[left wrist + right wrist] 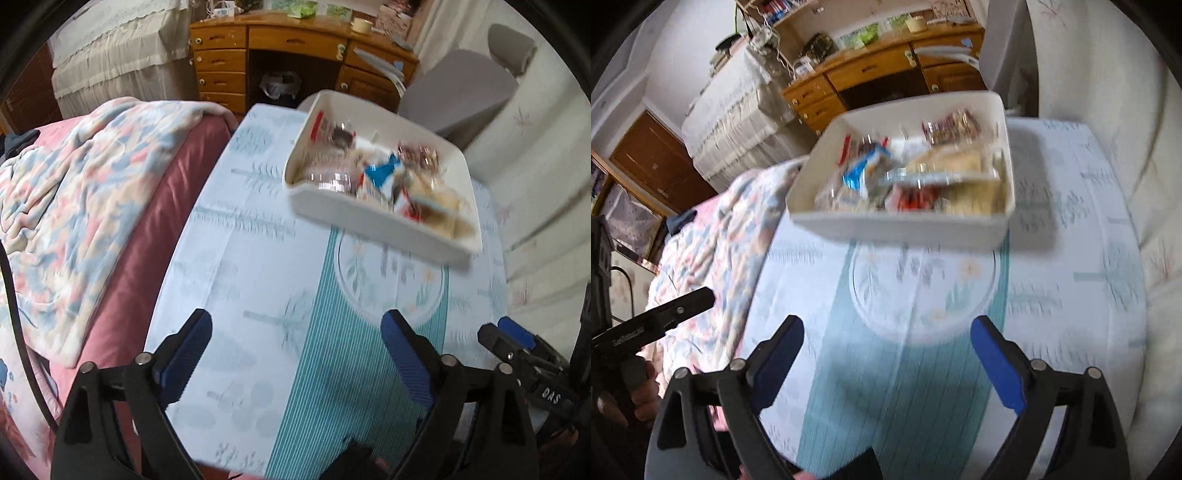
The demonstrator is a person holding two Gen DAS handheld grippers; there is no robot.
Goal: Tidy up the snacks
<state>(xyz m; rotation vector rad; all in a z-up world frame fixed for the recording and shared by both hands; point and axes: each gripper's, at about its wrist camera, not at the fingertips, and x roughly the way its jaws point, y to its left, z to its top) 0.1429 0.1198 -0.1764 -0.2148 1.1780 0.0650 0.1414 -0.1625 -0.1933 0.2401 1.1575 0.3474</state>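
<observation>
A white rectangular bin (373, 218) (897, 227) stands at the far part of a small table covered with a pale blue patterned cloth (258, 280) (1071, 288). It holds several wrapped snacks (384, 173) (908, 177), blurred in both views. My left gripper (297, 339) hovers open over the near part of the cloth, well short of the bin, nothing between its blue pads. My right gripper (886, 343) is open too, empty, over the teal stripe in front of the bin. The right gripper's tip (506, 338) shows at the left wrist view's right edge.
A bed with a pink sheet and flowered blanket (74, 206) (713, 236) borders the table's left side. A wooden desk with drawers (266, 62) (879, 74) stands behind, a grey chair (461, 88) beside it. A white padded surface (1137, 147) lies right of the table.
</observation>
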